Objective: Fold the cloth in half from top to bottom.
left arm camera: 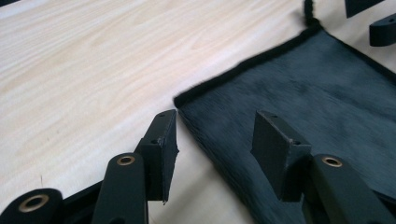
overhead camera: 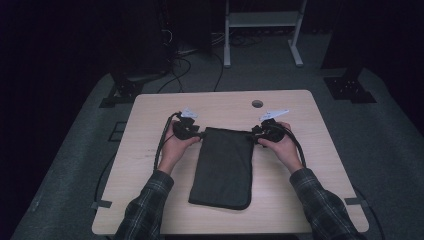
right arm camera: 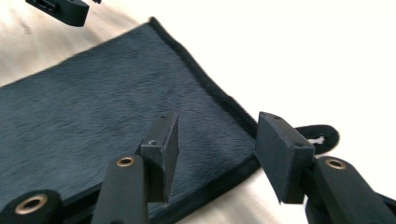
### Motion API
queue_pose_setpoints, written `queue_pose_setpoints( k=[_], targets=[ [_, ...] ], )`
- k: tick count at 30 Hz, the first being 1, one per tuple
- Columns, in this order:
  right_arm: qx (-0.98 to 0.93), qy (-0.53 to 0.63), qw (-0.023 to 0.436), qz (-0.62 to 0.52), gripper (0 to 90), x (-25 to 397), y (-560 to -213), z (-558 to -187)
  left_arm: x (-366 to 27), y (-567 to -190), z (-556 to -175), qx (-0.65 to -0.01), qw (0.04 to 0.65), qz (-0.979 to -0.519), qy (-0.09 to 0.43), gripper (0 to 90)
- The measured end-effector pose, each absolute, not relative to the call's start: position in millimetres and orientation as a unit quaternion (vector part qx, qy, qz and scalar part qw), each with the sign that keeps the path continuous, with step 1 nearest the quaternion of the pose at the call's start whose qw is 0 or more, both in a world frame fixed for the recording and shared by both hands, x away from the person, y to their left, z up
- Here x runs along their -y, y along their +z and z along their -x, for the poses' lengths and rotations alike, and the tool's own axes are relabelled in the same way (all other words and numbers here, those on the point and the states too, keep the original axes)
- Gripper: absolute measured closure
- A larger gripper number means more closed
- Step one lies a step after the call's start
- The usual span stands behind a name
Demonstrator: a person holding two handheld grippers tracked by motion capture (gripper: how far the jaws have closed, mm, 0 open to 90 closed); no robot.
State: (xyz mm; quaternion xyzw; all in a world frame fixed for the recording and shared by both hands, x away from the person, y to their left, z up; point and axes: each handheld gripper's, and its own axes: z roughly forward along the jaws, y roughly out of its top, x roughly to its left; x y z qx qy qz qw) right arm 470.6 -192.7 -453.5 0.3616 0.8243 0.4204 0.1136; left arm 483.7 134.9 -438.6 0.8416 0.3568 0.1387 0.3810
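High view: a dark towel (overhead camera: 223, 167), folded into a long rectangle, lies flat near the middle of the table (overhead camera: 150, 115), long axis running away from the person. Left gripper (overhead camera: 188, 129) sits at the towel's far left corner, right gripper (overhead camera: 263, 131) at its far right corner; a hand holds each. Left gripper view: jaws spread apart, nothing between them but air; the towel's corner (left arm camera: 299, 88) lies on the wood just ahead, one jaw over bare table, the other over cloth. The right gripper's tips show at the top right edge. Right gripper view: jaws released and wide, straddling the towel's bound edge (right arm camera: 93, 121); a small hanging loop (right arm camera: 322, 135) pokes out at the corner beside the right-hand jaw.
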Motion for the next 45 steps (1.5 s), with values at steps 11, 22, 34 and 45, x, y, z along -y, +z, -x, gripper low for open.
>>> queue_pose_setpoints(
  k=[11,22,34,45],
  targets=[
    [-0.818,0.405,0.113,-0.393,43.2,189.8,-472.5,-485.1,-130.6,-457.6,-511.0,-0.371,0.374,-0.839,0.135,49.3],
    [-0.838,0.381,0.153,-0.36,44.8,179.4,-478.7,-483.0,-125.3,-469.0,-519.2,-0.356,0.35,-0.856,0.134,49.5],
    [-0.834,0.404,0.119,-0.358,72.3,178.7,-480.6,-485.5,-121.5,-463.6,-508.5,-0.358,0.336,-0.864,0.11,80.2],
    [-0.835,0.392,0.101,-0.373,79.7,168.8,-476.7,-497.0,-137.6,-461.0,-498.7,-0.377,0.347,-0.853,0.102,84.0]
  ],
)
